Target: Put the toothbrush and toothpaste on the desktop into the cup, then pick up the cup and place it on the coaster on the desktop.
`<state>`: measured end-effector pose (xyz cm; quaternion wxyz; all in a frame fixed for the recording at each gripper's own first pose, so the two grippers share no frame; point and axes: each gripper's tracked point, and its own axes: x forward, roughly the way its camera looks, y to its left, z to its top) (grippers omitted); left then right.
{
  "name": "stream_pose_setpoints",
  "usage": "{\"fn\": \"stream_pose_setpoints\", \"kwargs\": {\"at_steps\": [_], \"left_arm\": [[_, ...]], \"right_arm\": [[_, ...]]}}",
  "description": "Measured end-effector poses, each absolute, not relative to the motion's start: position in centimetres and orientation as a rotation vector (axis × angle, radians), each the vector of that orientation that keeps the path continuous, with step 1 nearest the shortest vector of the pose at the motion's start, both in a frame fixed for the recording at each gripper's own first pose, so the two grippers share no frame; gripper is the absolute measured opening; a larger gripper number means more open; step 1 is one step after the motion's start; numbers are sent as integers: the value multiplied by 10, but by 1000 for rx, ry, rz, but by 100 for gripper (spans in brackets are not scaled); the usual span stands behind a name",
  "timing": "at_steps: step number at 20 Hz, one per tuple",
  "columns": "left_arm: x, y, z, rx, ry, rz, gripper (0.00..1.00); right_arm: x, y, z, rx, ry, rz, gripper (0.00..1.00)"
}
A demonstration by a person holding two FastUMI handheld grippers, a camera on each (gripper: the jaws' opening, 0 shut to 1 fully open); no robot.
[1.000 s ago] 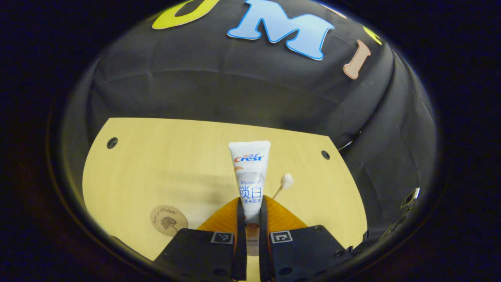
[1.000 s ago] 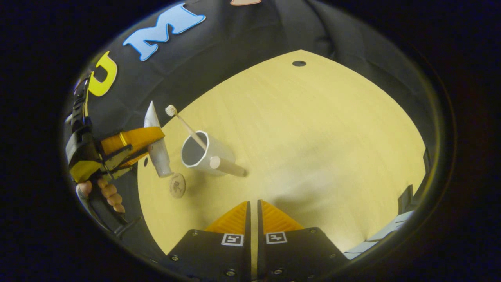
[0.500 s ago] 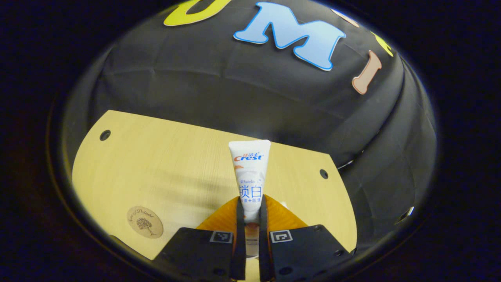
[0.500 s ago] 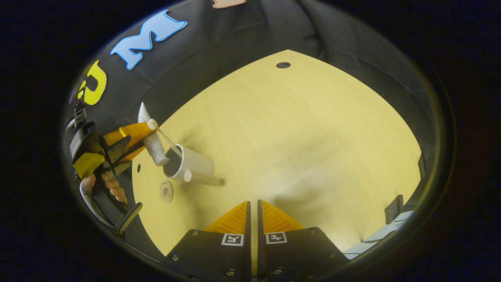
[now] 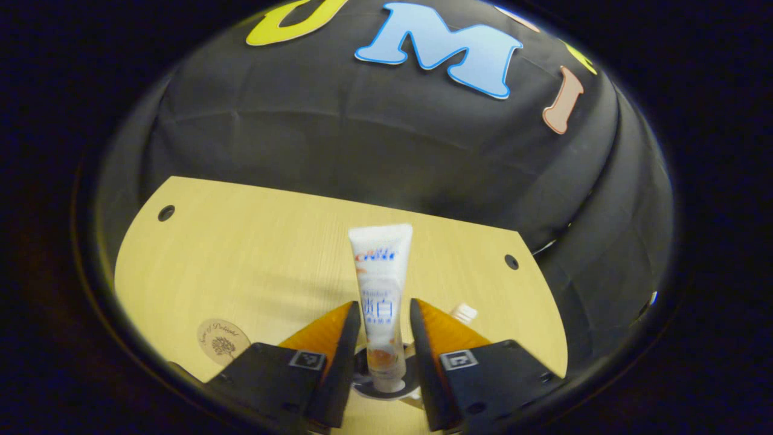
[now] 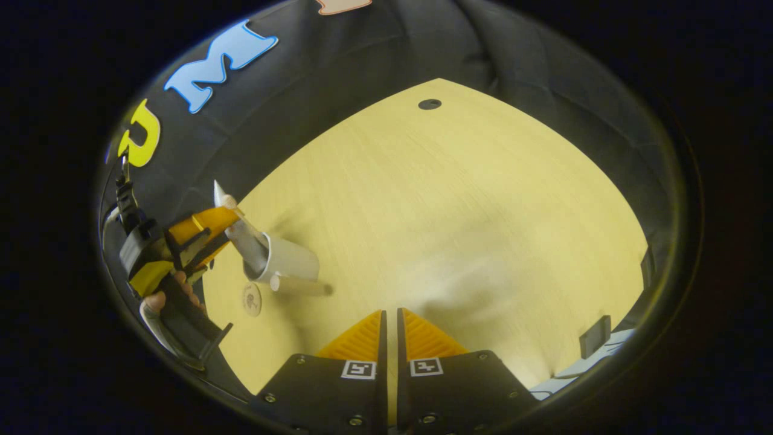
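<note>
Toothpaste stands cap-down in the cup, the left tool parted around it, the right tool closed empty; top-heavy, it may tip the cup.

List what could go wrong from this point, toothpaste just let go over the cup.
1. The toothpaste tube stands cap-down in the cup between the left gripper's open fingers; pulling back carelessly could brush it and tip the cup.
2. The toothbrush head pokes up right beside one finger and could get snagged.
3. The coaster lies beside the cup; tall contents could make the cup top-heavy during the lift.
</note>
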<state>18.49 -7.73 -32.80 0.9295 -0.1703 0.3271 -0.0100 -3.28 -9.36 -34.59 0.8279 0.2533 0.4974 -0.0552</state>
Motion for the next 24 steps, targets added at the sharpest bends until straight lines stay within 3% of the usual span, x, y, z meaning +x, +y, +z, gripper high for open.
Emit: {"fn": "stream_pose_setpoints", "kwargs": {"at_steps": [1,3,4,5,18,19,22,23,24], "left_arm": [[185,-76,-327,-335,663,-14,90],[184,-75,-327,-313,667,-8,92],[182,-74,-326,-312,670,-5,98],[180,-72,-325,-312,672,1,93],[121,22,-272,-293,589,110,93],[112,34,-272,-299,589,130,93],[80,69,-277,-297,597,185,98],[67,80,-282,-293,606,202,93],[54,90,-286,-292,618,218,93]], "right_arm": [[-32,-92,-346,535,1058,-111,6],[-31,-90,-348,535,1058,-97,6],[-30,-87,-347,536,1057,-90,6],[-29,-85,-347,535,1055,-83,6],[-3,-35,-328,467,1033,40,6],[0,-29,-328,466,1034,54,0],[10,-15,-330,416,1042,94,17],[15,-10,-331,386,1041,107,7],[19,-6,-333,354,1043,118,21]]}}
